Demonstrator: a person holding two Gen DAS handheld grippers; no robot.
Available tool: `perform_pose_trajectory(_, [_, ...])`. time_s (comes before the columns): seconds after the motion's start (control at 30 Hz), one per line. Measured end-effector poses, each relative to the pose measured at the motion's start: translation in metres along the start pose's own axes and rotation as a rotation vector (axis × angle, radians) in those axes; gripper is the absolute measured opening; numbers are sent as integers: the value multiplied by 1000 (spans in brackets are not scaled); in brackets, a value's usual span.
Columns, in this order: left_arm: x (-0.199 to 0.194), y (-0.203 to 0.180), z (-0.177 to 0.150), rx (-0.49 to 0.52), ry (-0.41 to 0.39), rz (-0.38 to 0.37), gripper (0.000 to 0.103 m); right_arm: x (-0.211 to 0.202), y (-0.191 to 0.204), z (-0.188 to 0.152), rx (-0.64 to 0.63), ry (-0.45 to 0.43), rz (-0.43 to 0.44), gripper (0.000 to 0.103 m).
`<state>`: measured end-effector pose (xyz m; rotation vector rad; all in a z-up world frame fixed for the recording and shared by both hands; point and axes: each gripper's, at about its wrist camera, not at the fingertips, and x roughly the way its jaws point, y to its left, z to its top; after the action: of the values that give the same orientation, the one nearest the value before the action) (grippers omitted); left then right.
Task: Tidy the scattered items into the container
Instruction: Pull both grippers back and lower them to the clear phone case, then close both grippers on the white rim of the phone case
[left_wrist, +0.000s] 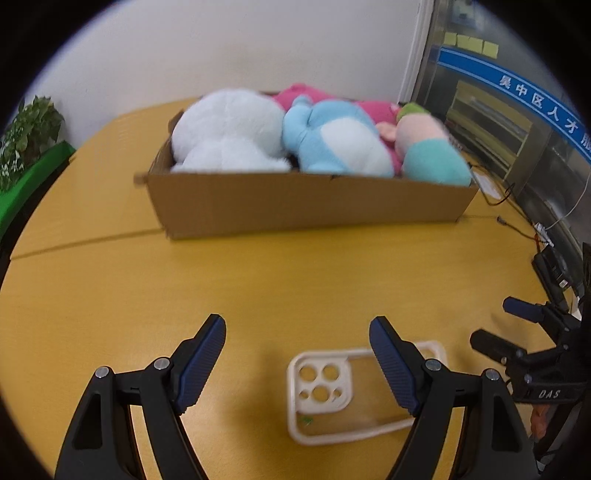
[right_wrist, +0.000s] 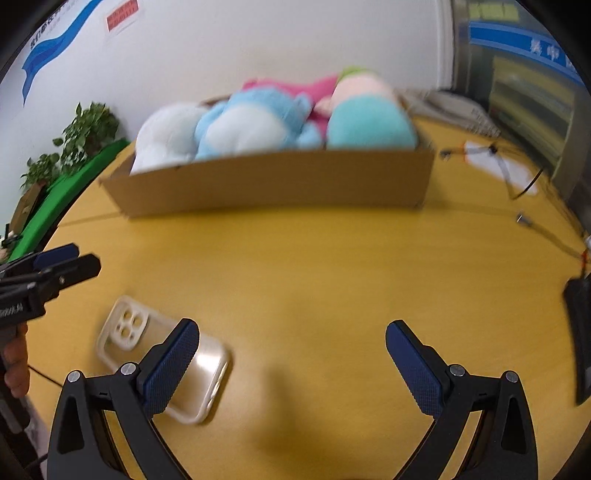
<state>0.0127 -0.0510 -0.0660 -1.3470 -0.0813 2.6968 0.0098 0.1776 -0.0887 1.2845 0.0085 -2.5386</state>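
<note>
Clear phone case (left_wrist: 354, 395) w/ a cream rim lies flat on the yellow table (left_wrist: 258, 280), camera cut-outs up, low centre-right in the left wrist view and lower left in the right wrist view (right_wrist: 162, 354). It looks like the last loose item; nothing else scattered shows on the bare table.

Left gripper (left_wrist: 297, 362) hangs over it, fingers (left_wrist: 203, 362) spread wide and holding nothing. The right-hand finger overlaps the case's upper right edge in the frame; can't tell if it touches or sits above. Right gripper (right_wrist: 291, 369) is likewise wide open and empty over bare table, case just off to its left, partly behind its left finger (right_wrist: 171, 369).

Risks, as I read them:
- Case is thin, flat, slick-looking. Fingers coming down steeply may hit the table before getting under the rim → pads skate, case slides away instead of lifting.
- Pinching across the soft rim could bow it & make it pop out.
- Both grippers sit near each other around the same item; right one shows at the right edge of the left view (left_wrist: 517, 332). If both go for it, they could knock together or shove the case.
- Frames are motion-blurred, so judging the edge is hard.

Cardboard box (left_wrist: 306, 203) sits well apart, upper centre, already heaped w/ plush toys (left_wrist: 229, 129) above its rim. A case dropped on top may slide off the plush & land back on the table; better aimed at a gap by the wall, if there is one. Cables and a dark device (left_wrist: 554, 269) at far right are a snag risk only if a hand swings wide.
</note>
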Motion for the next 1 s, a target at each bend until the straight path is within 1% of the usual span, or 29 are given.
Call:
perform_pose_trajectory(0.07, [6, 4, -10, 4, 36, -1, 80, 12, 10, -10, -19, 42, 12, 102])
perform_pose_trajectory(0.17, [12, 5, -23, 24, 76, -8, 78, 20, 19, -19, -38, 73, 9, 99])
perform_pose_trajectory(0.2, [13, 4, -26, 30, 89, -16, 74, 22, 22, -23, -46, 81, 3, 98])
perform_pose_trajectory(0.23, [15, 4, -28, 34, 103, -28, 65, 24, 23, -25, -53, 90, -4, 94])
perform_pose_trajectory(0.27, [16, 3, -31, 37, 114, -33, 58, 26, 24, -28, -60, 100, -16, 91])
perform_pose_trajectory(0.3, [18, 2, -34, 41, 128, -30, 44, 26, 25, -30, -68, 96, -32, 89])
perform_pose_trajectory(0.33, [20, 2, -36, 44, 142, -22, 35, 25, 26, -31, -75, 97, -46, 86])
perform_pose_trajectory(0.4, [25, 2, -42, 39, 167, -18, 29, 23, 27, -32, -79, 95, -47, 81])
perform_pose_trajectory(0.47, [24, 2, -44, 27, 163, -36, 25, 21, 28, -34, -92, 91, -47, 70])
perform_pose_trajectory(0.5, [23, 1, -45, 25, 166, -51, 16, 20, 31, -35, -107, 90, -46, 68])
perform_pose_trajectory(0.53, [22, 0, -46, 23, 171, -72, 11, 19, 34, -37, -122, 89, -50, 64])
perform_pose_trajectory(0.57, [22, -1, -46, 22, 171, -71, 11, 18, 37, -39, -131, 85, -48, 58])
perform_pose_trajectory(0.6, [21, -2, -47, 25, 171, -64, 11, 18, 37, -40, -132, 84, -39, 54])
perform_pose_trajectory(0.67, [21, -6, -48, 25, 169, -64, 11, 17, 38, -39, -136, 81, -24, 38])
perform_pose_trajectory(0.7, [20, -6, -48, 15, 170, -72, 10, 18, 39, -38, -139, 81, -15, 33])
perform_pose_trajectory(0.73, [20, -5, -48, 5, 173, -83, 9, 17, 39, -38, -140, 84, -6, 22])
perform_pose_trajectory(0.77, [20, -6, -48, -4, 175, -95, 8, 17, 41, -37, -144, 86, -2, 13])
perform_pose_trajectory(0.8, [19, -6, -47, -9, 176, -100, 8, 16, 42, -38, -151, 86, -5, 10])
perform_pose_trajectory(0.87, [17, -7, -45, -8, 168, -88, 7, 14, 43, -37, -151, 80, -9, 10])
perform_pose_trajectory(0.9, [16, -8, -44, -7, 164, -82, 7, 12, 42, -36, -145, 72, 3, 9])
perform_pose_trajectory(1.0, [6, -7, -37, -19, 141, -101, 7, 2, 38, -28, -132, 31, 24, 9])
